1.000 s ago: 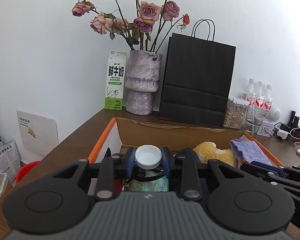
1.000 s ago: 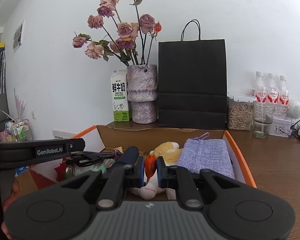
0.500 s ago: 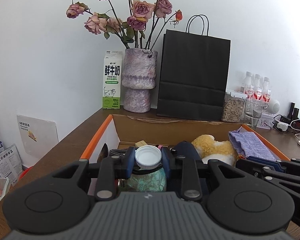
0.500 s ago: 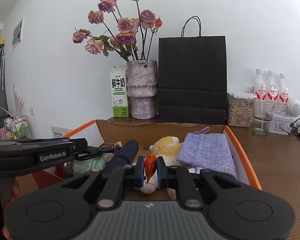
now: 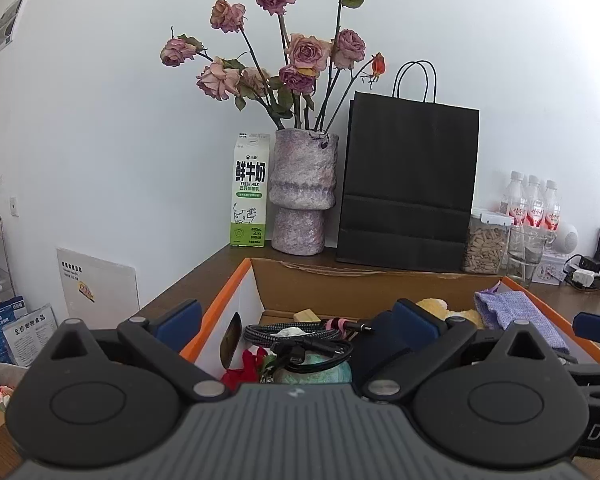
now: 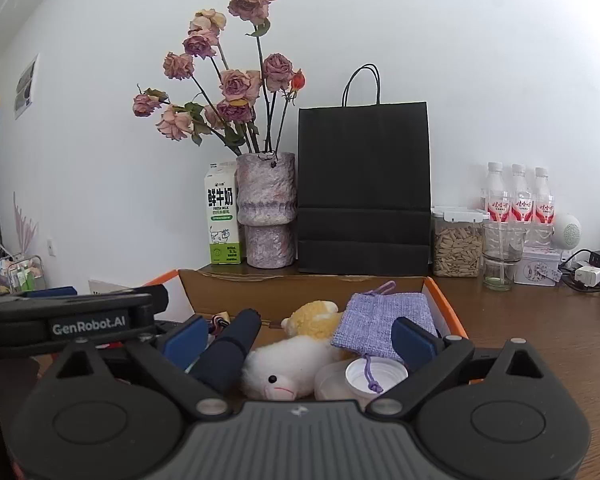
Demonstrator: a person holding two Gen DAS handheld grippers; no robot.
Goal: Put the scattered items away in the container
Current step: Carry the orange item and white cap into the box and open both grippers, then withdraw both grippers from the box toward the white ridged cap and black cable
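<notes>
Both tools are being held over the near edge of the cardboard box, pointed slightly down into it.

The left gripper is being opened, its jaws already wide, with nothing pressed between the pads. A coiled black cable and a teal item are lying below, apparently just dropped in.

The right gripper is likewise being opened, with nothing clamped. Beneath it a white plush toy, a dark cylinder, a lilac pouch and a white cap are resting inside the box.

Release over the container is judged the reason for this posture: items are being let fall rather than set down.

Only the left view is showing the cable and a red item at the box's left end. Only the right view is showing the plush's face, the cap, and the left tool from the side.
</notes>
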